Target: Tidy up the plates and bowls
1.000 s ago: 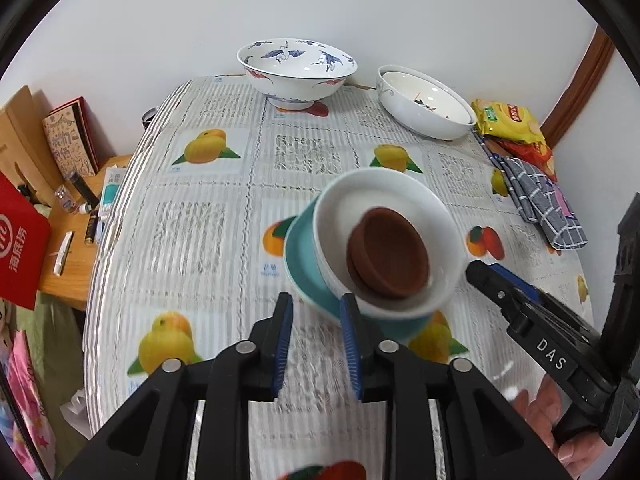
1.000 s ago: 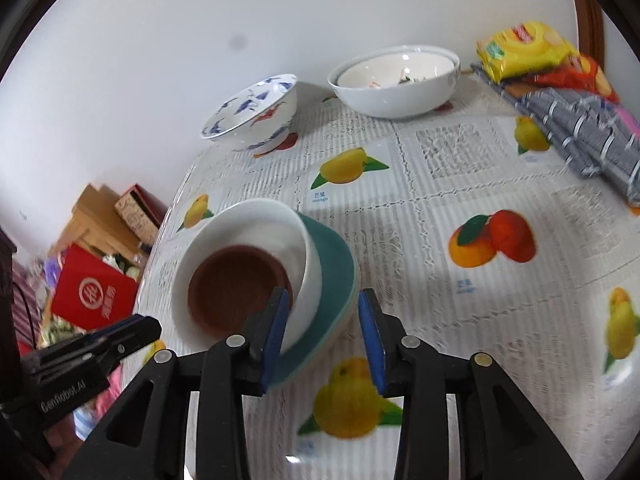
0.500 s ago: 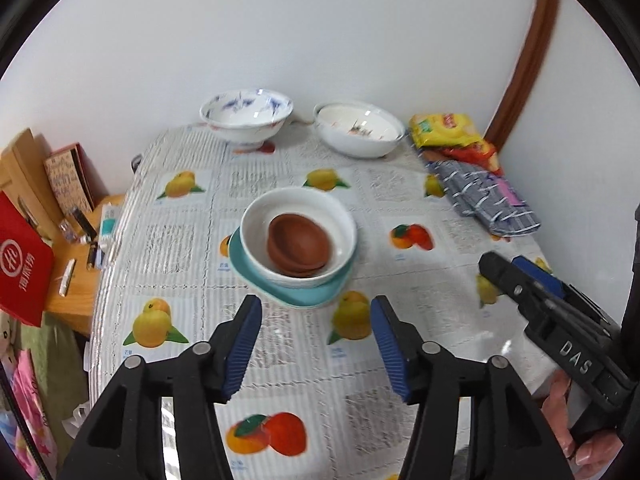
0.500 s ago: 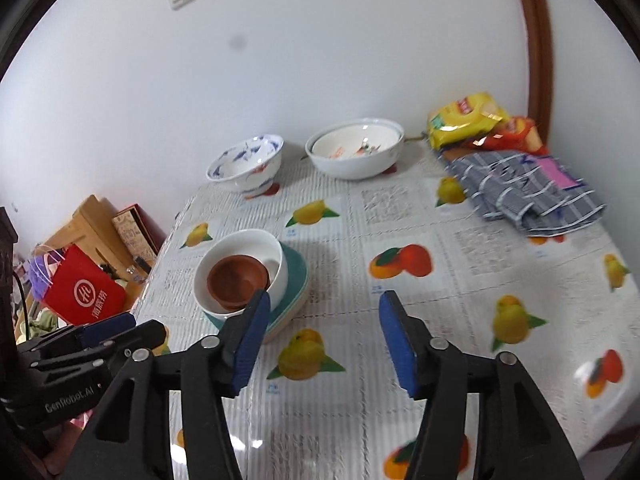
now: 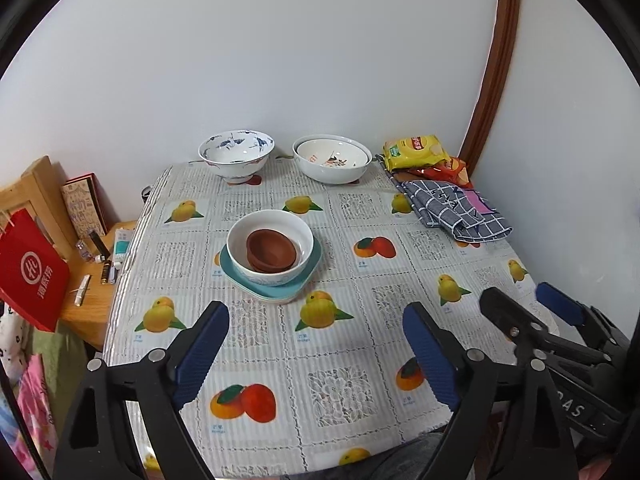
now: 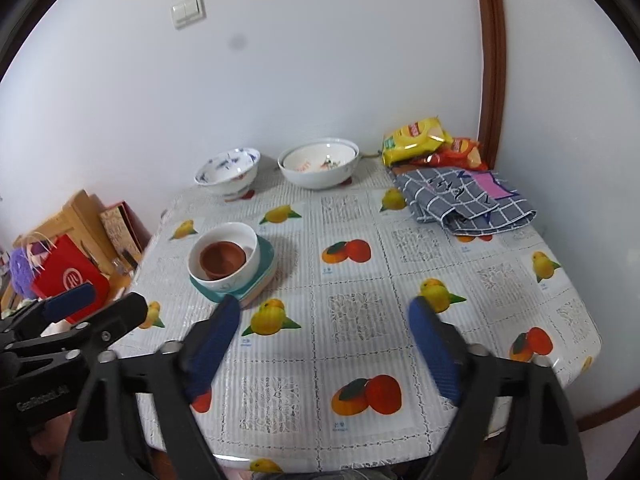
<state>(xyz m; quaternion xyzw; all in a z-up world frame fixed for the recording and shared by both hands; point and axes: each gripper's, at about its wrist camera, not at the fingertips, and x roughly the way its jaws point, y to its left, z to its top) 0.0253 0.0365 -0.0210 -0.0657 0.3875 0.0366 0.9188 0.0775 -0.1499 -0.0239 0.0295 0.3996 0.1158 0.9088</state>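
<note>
On the desk [image 5: 360,360], mid-left, sits the stack: teal plate [image 5: 276,288] under white bowl [image 5: 270,249] with brown bowl [image 5: 272,255] nested inside. Left gripper [image 5: 316,350] and right gripper [image 6: 324,344] both hang above the near edge, well apart from the stack, jaws just opened wide with nothing between them. Stacking step looks finished. Blue-patterned bowl [image 5: 237,155] and large white bowl [image 5: 332,158] stand separately at the far edge near the wall; the next move likely calls for a long reach across to grip one rim.
</note>
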